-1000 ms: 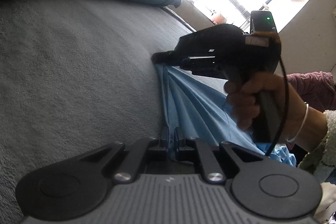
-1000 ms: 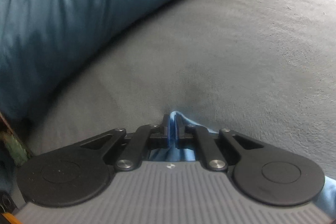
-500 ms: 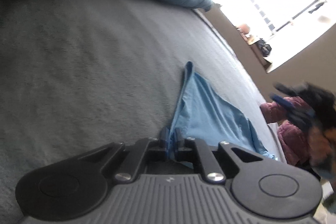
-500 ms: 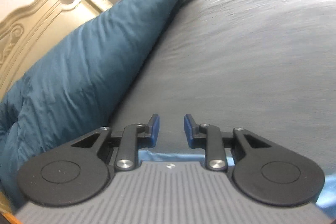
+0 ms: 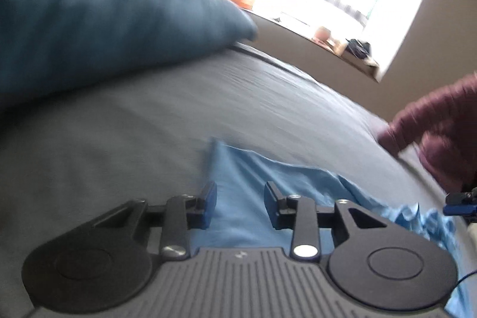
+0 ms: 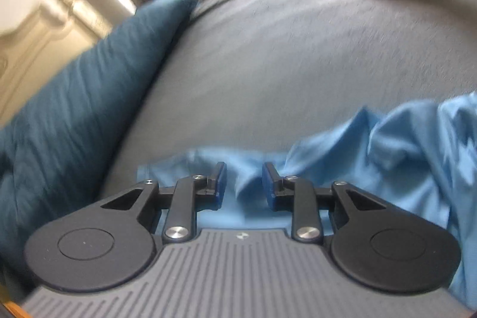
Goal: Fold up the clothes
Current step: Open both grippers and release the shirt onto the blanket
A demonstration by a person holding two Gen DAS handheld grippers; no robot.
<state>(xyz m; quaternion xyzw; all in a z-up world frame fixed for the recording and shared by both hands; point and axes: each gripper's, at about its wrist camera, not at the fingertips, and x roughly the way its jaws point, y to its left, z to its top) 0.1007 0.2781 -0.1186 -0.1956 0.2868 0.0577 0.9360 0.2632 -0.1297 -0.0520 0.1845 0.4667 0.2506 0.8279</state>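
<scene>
Left hand-held gripper opening, pads off shirt, which dropped flat on bed. Right hand-held gripper already part open, empty. Fold laid; regrasp next.

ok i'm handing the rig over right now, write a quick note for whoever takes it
Left claw: jaws opening, nothing pinched, light blue garment lies under and between them.
Right claw: open, empty, over a rumpled part of the same garment.
Garment lies on the grey bed cover, one part flat near the left claw, the rest bunched. Dark blue pillow beside it.
Done: garment laid on the bed, both claws off it.
Left: smooth it out and make the folds; none shows yet.
</scene>
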